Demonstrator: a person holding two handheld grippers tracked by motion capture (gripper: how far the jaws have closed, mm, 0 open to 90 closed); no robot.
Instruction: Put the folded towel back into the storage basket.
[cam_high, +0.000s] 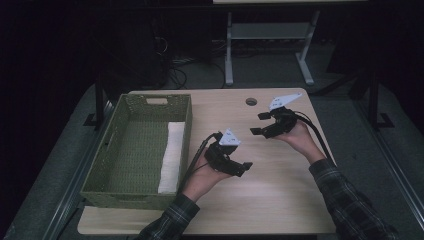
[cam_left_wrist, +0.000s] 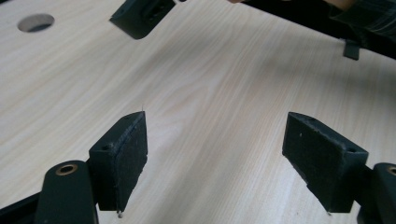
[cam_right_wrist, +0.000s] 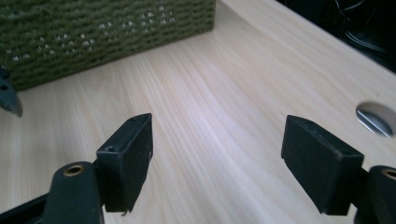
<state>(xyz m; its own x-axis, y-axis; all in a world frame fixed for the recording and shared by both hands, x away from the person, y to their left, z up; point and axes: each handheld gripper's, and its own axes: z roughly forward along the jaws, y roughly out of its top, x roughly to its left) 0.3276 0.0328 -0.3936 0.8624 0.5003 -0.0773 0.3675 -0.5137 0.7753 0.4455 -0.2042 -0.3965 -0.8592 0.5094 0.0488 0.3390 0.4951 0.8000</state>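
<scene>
A person holds a black gripper in each hand over a light wooden table (cam_high: 280, 195). My left gripper (cam_high: 243, 168) (cam_left_wrist: 215, 154) hovers near the table's middle, just right of the basket, jaws open with bare wood between them. My right gripper (cam_high: 257, 124) (cam_right_wrist: 217, 158) is farther back and to the right, pointing left toward the basket, also open and empty. In the left gripper view, one jaw of the right gripper (cam_left_wrist: 140, 16) shows at the top. The two grippers face each other with a gap of table between them.
A green woven basket (cam_high: 112, 150) (cam_right_wrist: 107, 32) stands on the table's left side with a folded white cloth (cam_high: 171, 155) along its right inner wall. A round cable hole (cam_high: 251, 101) (cam_left_wrist: 36, 22) (cam_right_wrist: 376, 116) sits near the table's back edge. A desk frame (cam_high: 270, 40) stands behind.
</scene>
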